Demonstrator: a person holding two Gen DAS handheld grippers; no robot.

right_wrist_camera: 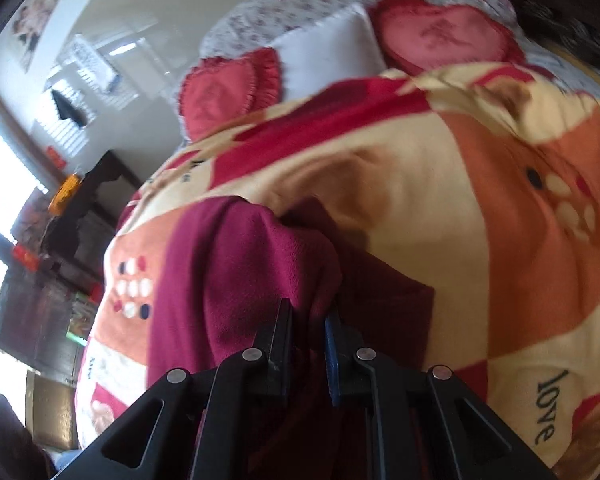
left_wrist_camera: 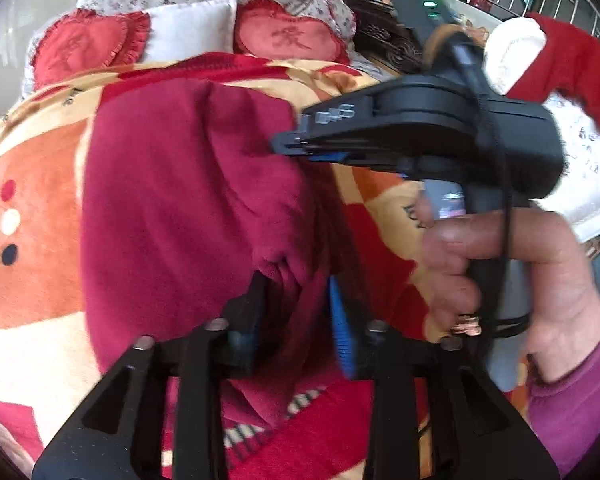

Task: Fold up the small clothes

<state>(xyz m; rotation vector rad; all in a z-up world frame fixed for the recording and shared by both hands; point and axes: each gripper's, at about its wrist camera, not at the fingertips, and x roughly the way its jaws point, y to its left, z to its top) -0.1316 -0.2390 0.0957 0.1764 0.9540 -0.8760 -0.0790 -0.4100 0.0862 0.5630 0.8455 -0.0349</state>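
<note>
Your right gripper (right_wrist_camera: 309, 324) pinches the maroon garment (right_wrist_camera: 236, 280) at lower centre; your left gripper (left_wrist_camera: 296, 304), part-open, loosely straddles it. Soft, light, limp: grip hems.

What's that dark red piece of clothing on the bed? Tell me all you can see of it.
The dark red garment looks like soft, fleecy fabric, plain, with no visible print. It is draped and creased in loose folds over the patterned blanket, part of it lifted. The right gripper pinches a bunched fold. More cloth sits gathered between the fingers of the left gripper, though whether they press on it is unclear. What kind of garment it is cannot be told.
</note>
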